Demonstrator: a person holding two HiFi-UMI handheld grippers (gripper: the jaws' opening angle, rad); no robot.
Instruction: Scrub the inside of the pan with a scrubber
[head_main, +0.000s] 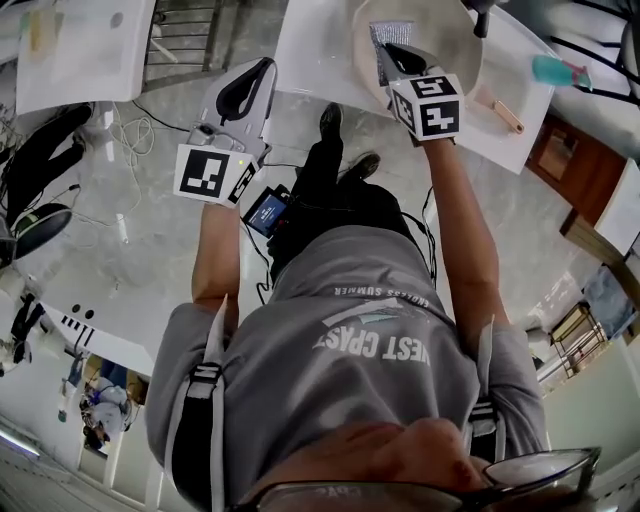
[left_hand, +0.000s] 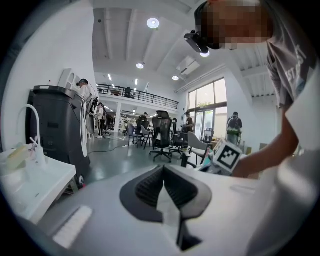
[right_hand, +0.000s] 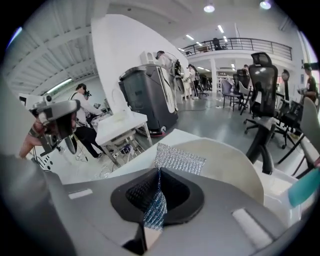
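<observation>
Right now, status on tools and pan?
Left tool shut, empty, clear of pan. Right tool shut on scrubber, over pan; contact unclear. Nothing blocking pan.

Right claw (right_hand: 159, 192) pinching silver scrubber (right_hand: 177, 159), cream pan (right_hand: 235, 170) behind

Glossy grey floor (head_main: 150, 250), white tables (head_main: 90, 60), black office chairs (left_hand: 161, 131), tall windows (left_hand: 207, 107), round ceiling lights (left_hand: 153, 23), railed mezzanine (right_hand: 240, 44).
</observation>
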